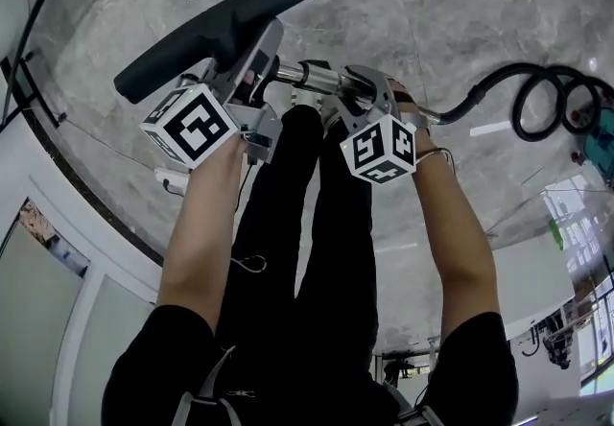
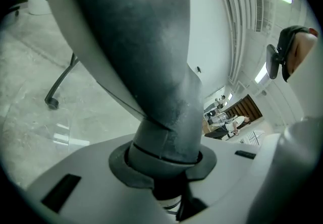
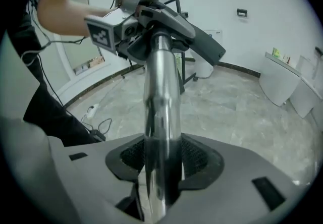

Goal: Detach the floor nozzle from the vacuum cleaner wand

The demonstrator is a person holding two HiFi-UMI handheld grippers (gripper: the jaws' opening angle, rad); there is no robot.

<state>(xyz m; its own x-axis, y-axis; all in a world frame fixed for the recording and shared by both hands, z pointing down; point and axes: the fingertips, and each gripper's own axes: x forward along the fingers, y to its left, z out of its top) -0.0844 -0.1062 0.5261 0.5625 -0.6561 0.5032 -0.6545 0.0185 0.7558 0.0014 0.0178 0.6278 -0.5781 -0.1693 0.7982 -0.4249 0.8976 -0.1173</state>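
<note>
Left gripper (image 2: pixel 166 167): jaws clamped on grey neck of floor nozzle (image 2: pixel 146 41).
Right gripper (image 3: pixel 161 167): jaws gripping chrome wand (image 3: pixel 161 92), near the nozzle.
Nozzle: held above the floor (image 1: pixel 432 11), joined to wand.
Hose (image 1: pixel 537 98): looped on floor, right.

floor nozzle (image 1: pixel 206 35) at wand's (image 1: pixel 305 76) left end, hose (image 1: pixel 480 96) looping on the floor (image 1: pixel 413 2) to the right

- No words, brands or numbers can be read in any view.
- The left cube (image 1: pixel 192 124) and the right cube (image 1: pixel 381 148) bear only black-and-white square marker patterns, no letters.
- A small dark wall plate (image 3: pixel 242 12) is too small to read.
</note>
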